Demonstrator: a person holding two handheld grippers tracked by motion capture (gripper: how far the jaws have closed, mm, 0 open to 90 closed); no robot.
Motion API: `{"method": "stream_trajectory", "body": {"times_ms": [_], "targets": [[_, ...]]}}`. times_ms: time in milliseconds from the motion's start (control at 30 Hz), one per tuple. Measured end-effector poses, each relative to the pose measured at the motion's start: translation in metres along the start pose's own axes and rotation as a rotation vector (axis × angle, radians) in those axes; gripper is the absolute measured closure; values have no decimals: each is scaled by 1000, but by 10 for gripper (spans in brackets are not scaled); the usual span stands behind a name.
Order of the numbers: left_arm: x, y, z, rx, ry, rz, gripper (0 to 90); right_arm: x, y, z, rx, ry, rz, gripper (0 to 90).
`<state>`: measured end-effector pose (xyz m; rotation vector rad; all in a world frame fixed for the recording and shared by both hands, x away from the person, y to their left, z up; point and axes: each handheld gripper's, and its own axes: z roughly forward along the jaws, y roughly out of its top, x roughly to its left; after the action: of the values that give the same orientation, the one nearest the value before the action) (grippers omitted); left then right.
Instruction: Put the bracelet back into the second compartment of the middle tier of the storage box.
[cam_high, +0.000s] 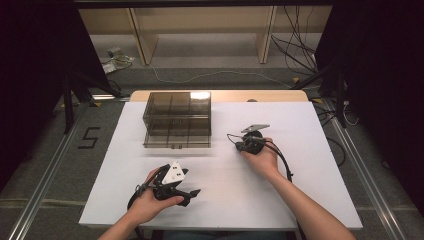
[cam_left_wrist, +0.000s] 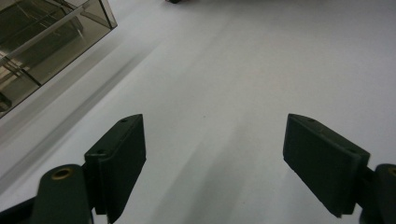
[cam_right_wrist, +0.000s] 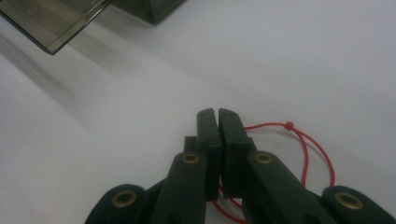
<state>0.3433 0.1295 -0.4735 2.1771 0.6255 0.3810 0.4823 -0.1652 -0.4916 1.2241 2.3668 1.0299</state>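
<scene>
While the right gripper (cam_right_wrist: 218, 112) rests low over the white table sheet (cam_high: 280, 200), its jaws are clenched together, pad against pad. A thin red cord (cam_right_wrist: 306, 144) loops out from beneath them and lies on the sheet just to their right. The cord passes under the jaws near their base, so the grip appears to be on the cord; the exact pinch point is hidden by the jaws. In the high view the right gripper (cam_high: 235, 141) sits right of centre, tips directed toward the box, the right hand (cam_high: 262, 159) wrapped around its body.

The smoked-plastic organiser box (cam_high: 177, 120) stands at the far left-centre of the sheet, apart from both grippers. Its lid is shut and its dividers show through the tinted walls. The box corner (cam_right_wrist: 60, 28) appears ahead of the right gripper, near but not touching. This placement suggests the cord is to be carried toward the box, though which compartment cannot be told.

The left gripper (cam_left_wrist: 215, 158) is released: its two pads stand wide apart with only bare sheet between them. It is held near the front edge, clear of the cord, with the box (cam_left_wrist: 42, 42) off to one side of its line. Holding it open and idle keeps it ready to steady or open the box without obstructing the right hand's path
</scene>
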Motion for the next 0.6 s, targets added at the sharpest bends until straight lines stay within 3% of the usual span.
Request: {"method": "stream_trajectory", "body": {"times_ms": [600], "targets": [[0, 0, -1, -3, 1, 4, 211, 4, 7, -12, -58, 8, -2, 888]]}}
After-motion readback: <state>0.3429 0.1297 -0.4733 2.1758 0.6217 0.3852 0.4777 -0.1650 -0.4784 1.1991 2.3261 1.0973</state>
